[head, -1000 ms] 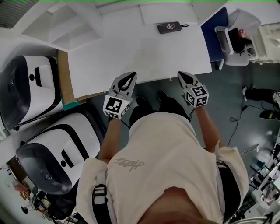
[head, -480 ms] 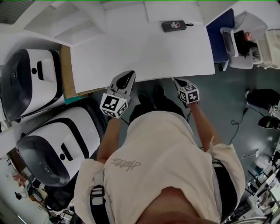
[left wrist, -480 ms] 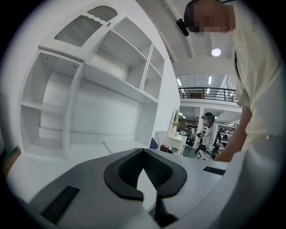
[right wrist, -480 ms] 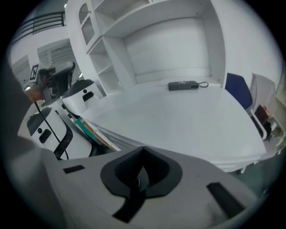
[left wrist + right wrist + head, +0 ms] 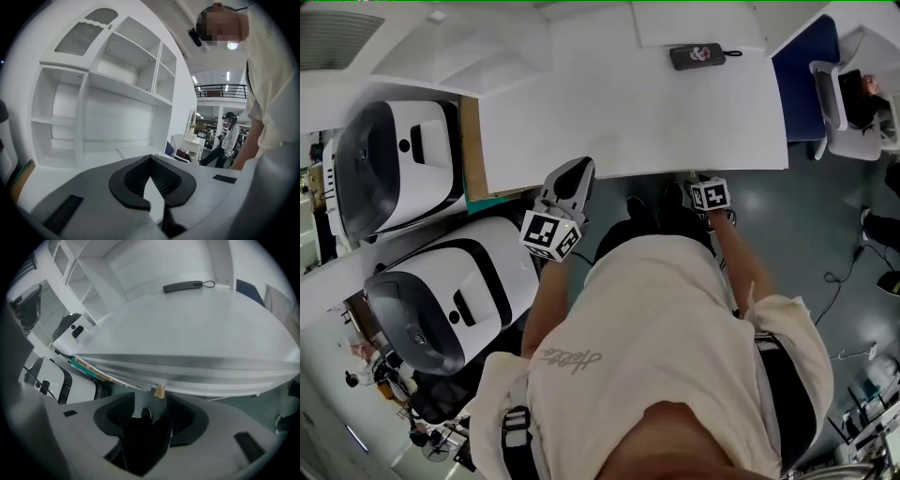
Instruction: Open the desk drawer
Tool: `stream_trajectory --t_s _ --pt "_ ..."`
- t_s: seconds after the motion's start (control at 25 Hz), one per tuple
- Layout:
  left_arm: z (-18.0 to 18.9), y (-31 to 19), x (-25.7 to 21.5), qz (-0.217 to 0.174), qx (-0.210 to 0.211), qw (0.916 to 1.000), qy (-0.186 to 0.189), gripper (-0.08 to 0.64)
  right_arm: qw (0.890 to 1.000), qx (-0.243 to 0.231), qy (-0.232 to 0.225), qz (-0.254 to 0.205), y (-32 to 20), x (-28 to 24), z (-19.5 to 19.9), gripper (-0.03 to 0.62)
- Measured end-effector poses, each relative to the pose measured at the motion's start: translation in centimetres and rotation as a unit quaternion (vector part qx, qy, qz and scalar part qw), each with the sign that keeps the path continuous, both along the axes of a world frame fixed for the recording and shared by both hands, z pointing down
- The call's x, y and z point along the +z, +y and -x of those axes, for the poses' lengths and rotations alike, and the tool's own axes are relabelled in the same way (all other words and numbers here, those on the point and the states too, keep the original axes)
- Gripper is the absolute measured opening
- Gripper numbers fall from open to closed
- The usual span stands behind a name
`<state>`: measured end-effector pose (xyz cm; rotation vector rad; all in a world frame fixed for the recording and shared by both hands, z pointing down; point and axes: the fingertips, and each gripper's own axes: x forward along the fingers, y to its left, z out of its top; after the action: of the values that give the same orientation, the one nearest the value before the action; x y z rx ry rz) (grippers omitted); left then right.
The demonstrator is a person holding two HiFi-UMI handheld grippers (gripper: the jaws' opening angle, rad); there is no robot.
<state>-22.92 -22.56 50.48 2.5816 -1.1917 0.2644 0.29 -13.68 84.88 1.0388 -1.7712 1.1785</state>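
Observation:
The white desk (image 5: 628, 112) fills the upper middle of the head view. In the right gripper view its front edge (image 5: 197, 373) runs across as a blurred band, with a small brass knob (image 5: 159, 391) hanging just beneath it. My right gripper (image 5: 703, 180) points steeply down below that edge. Its jaws (image 5: 149, 405) are opening, with only the floor and dark shoes showing between them. The knob lies just beyond the tips, not touched. My left gripper (image 5: 577, 172) hovers level at the desk's front edge, shut and empty (image 5: 151, 161).
A black pouch with a cord (image 5: 697, 55) (image 5: 183, 286) lies at the desk's back. Two large white-and-black machines (image 5: 394, 159) (image 5: 450, 300) stand to the left beside a cardboard panel (image 5: 471, 141). White shelving (image 5: 108, 93) rises behind the desk. A chair (image 5: 839, 94) sits at the right.
My right gripper has dropped from desk height to below the front edge and tipped downward. Its jaws have parted. The left gripper has stayed about where it was.

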Motion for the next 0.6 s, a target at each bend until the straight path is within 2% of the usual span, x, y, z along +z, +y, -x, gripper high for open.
stream_trajectory --t_s 0.16,0.36,0.52,0.6 --pt "-0.4 -0.8 -0.9 -0.006 -0.009 0.9999 -0.005 0.002 1.0 0.017 0.001 0.019 -1.0 1.1 0.0 0.216" --pt "0.6 -0.3 -0.9 -0.005 -0.032 0.9994 -0.014 0.002 0.999 0.006 0.008 0.03 -1.4 1.8 0.6 0.209" --pt "1.9 0.7 -0.6 0.004 -0.054 0.9983 -0.022 0.002 0.998 0.04 0.018 0.042 -1.6 2.3 -0.2 0.081" --pt "2.5 1.1 -0.4 0.009 -0.064 0.9976 -0.022 0.002 0.998 0.042 0.02 0.048 -1.7 2.6 -0.3 0.081"
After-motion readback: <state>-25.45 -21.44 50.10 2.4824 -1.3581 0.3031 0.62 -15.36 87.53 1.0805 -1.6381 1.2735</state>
